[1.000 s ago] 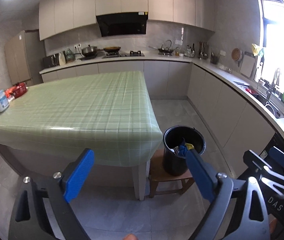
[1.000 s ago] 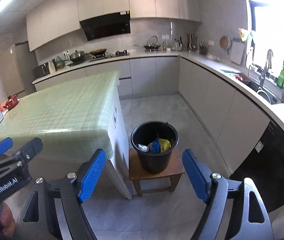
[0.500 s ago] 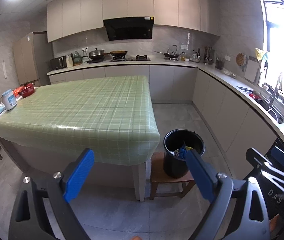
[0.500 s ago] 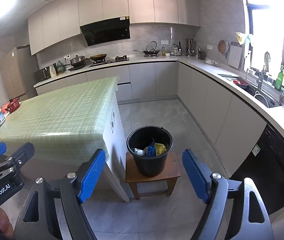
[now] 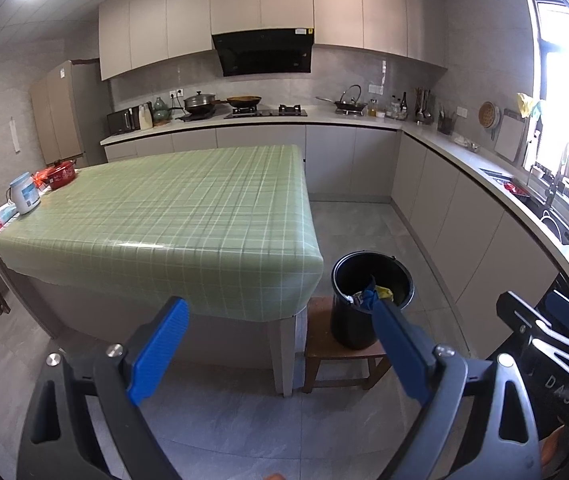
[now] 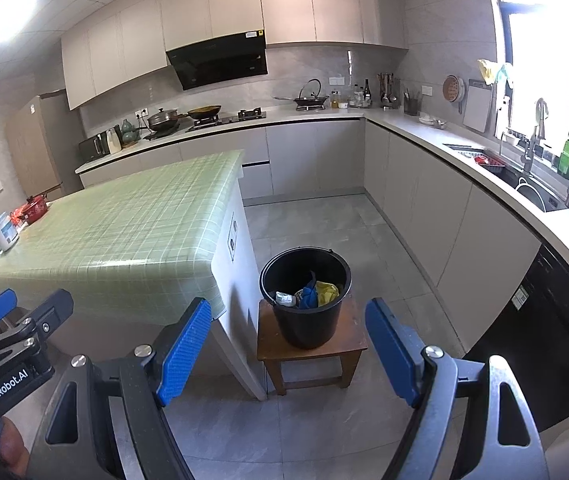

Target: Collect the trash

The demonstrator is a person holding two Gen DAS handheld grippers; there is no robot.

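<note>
A: Item one, left gripper (image 5: 280, 334)?
B: Fingers spread wide, nothing between them. Held well back from the table (image 5: 172, 216), pointed toward 12 o'clock.

A: Item two, right gripper (image 6: 286, 330)?
B: Same condition: fingers wide apart, empty, aimed at the bucket.

A: Item three, receptacle?
B: Black bucket (image 6: 306, 314), upright on a small wooden stool (image 6: 310, 354), just beside the table's near corner; at 12 o'clock in the right wrist view, at about 1 o'clock in the left.

A: Contents?
B: Trash (image 6: 308, 294) lying inside: a whitish crumpled piece, something blue, something yellow. Exact kinds too small to tell.

A: Table surface?
B: Green checked cloth, bare across the middle. At 9 o'clock on the far edge, a white jar (image 5: 24, 194) and a red pot (image 5: 59, 169); judged to be household goods, not rubbish.

A: Floor?
B: Grey tile, no litter seen in either view.

A: Progress?
B: Probably finished or very nearly: refuse in the bucket, no loose scraps visible, both tools unloaded. Remaining, if anything: a check of areas outside these views.
</note>
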